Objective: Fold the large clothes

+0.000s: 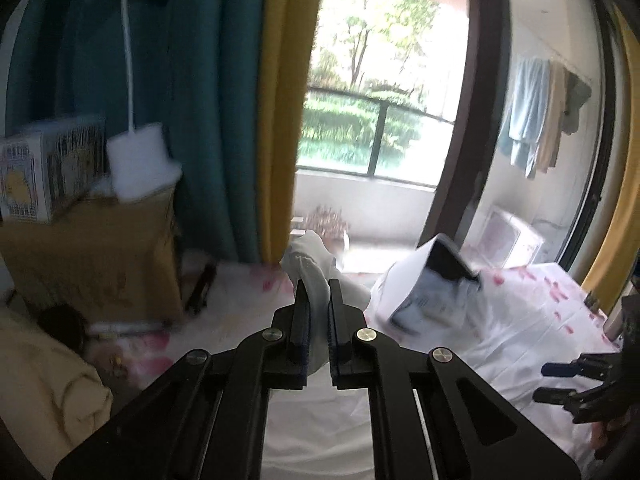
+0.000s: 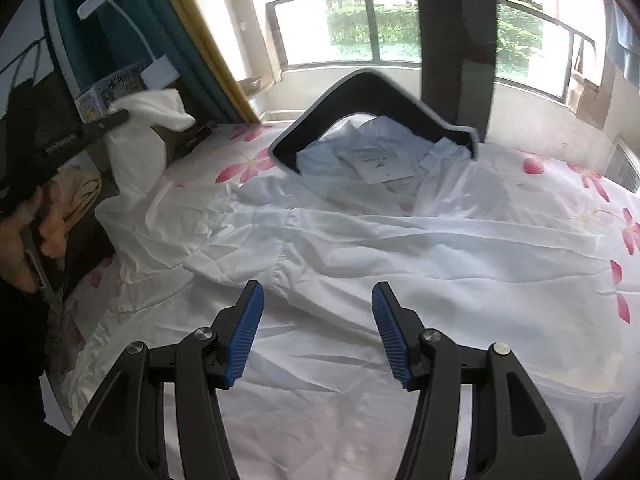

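- My left gripper (image 1: 318,300) is clamped on a bunch of white cloth, which I take for a sleeve (image 1: 310,268) of the garment (image 2: 360,232). It's lifted clear of the bed (image 2: 592,184), probably to carry the sleeve in over the body for a fold.
- In the right view the sleeve (image 2: 136,136) runs as a taut strip from that gripper (image 2: 116,118) down to the garment, so there's not much slack left.
- My right gripper (image 2: 318,308) is wide open with nothing in it. It hovers low over the near part of the garment, in a spot to pin or take an edge.
- The garment lies spread but wrinkled across the floral sheet. Its collar end with a paper tag (image 2: 380,164) is at the far side.
- A dark curved piece (image 2: 360,92), possibly a chair back, sits over the collar area. It would block a fold toward the far end.
- Left of the bed are a cardboard box (image 1: 92,252), a printed box (image 1: 44,172), a white lamp (image 1: 132,80) and curtains (image 1: 240,100). They're close to the raised sleeve, so a wide swing could snag.
- There's a yellowish cloth (image 1: 44,384) at the bed's left edge, not involved.
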Demonstrator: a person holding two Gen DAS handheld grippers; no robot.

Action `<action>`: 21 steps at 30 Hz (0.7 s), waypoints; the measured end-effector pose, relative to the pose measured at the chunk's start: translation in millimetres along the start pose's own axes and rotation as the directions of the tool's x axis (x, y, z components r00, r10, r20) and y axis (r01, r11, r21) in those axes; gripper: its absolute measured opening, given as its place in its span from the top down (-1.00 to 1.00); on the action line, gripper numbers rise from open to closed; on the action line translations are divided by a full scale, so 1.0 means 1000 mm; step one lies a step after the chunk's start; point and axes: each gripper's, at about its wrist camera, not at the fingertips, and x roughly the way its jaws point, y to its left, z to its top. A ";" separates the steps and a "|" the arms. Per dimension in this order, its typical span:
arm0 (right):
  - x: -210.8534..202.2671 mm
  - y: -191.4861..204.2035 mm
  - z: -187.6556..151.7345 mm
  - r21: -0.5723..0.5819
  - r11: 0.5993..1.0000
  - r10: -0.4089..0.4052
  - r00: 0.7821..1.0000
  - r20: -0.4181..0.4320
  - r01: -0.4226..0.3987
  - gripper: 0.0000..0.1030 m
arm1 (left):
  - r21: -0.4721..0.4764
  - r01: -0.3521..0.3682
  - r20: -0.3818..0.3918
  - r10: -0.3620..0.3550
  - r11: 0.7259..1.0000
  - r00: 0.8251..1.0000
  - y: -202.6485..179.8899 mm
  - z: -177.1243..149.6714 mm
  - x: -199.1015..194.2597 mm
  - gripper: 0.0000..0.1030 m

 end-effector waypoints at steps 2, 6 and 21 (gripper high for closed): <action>-0.007 -0.007 -0.001 0.010 1.000 -0.003 1.000 0.016 0.003 -0.09 | 0.016 0.013 0.023 -0.013 1.000 1.000 -0.016 0.009 -0.005 0.85; -0.024 -0.031 -0.006 0.036 0.999 -0.015 0.999 0.045 0.013 -0.09 | 0.058 0.054 0.052 -0.057 0.997 0.997 -0.060 0.023 -0.010 0.85; -0.065 -0.143 -0.044 0.220 0.974 -0.066 0.994 0.089 0.045 -0.10 | 0.190 0.278 -0.115 -0.260 0.942 0.959 -0.253 -0.012 0.055 0.85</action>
